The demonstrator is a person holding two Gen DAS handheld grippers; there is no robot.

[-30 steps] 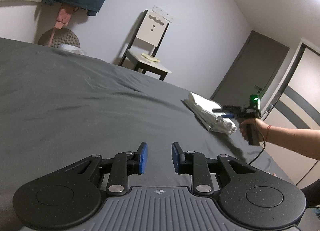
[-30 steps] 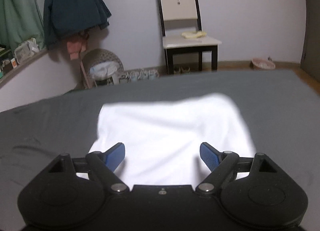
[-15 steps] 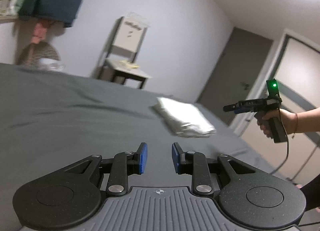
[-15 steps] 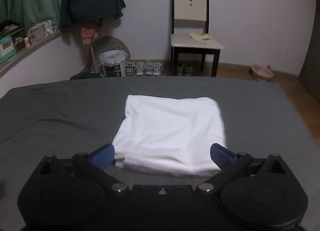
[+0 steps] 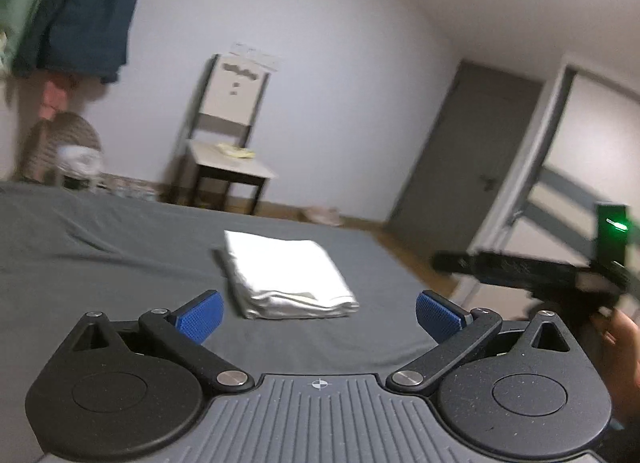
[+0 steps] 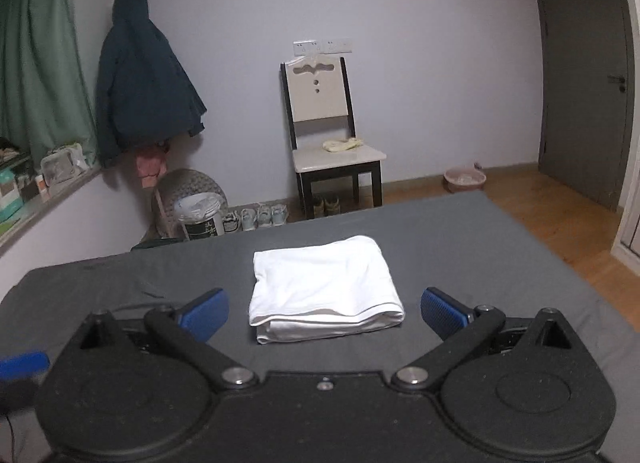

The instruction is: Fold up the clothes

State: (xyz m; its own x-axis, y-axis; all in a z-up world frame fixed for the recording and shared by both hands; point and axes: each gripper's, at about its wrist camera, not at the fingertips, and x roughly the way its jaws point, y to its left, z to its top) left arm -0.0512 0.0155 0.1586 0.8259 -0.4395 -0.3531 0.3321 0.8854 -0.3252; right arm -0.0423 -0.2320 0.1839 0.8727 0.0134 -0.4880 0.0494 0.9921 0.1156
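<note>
Both my grippers are off the cloth, holding nothing. Left gripper [image 5: 318, 313]: fingers spread wide, blue pads [image 5: 199, 315] apart. Right gripper [image 6: 324, 313]: same, spread wide, nothing between the pads [image 6: 442, 313].

Shirt [image 6: 325, 287] is white, folded into a flat rectangle with stacked layers showing at the near edge. It lies on the grey bed [image 6: 500, 247], toward the far end, centred ahead of my right gripper and apart from both pads. From the left view the shirt [image 5: 286, 279] sits ahead, between the pads in the frame but beyond them, not touching.

Right gripper also shows in the left view at the right edge [image 5: 448, 263], blurred, green light on top, with my right hand [image 5: 616, 359] on its grip. Left view is motion-blurred overall.

Beyond the bed: chair [image 6: 326, 131] against the wall with a pale yellow cloth [image 6: 342, 144] on the seat, dark jacket [image 6: 140, 95] hanging left, green curtain [image 6: 36, 75], shoes [image 6: 256, 217] on the floor, grey door [image 6: 584, 71] at right.
</note>
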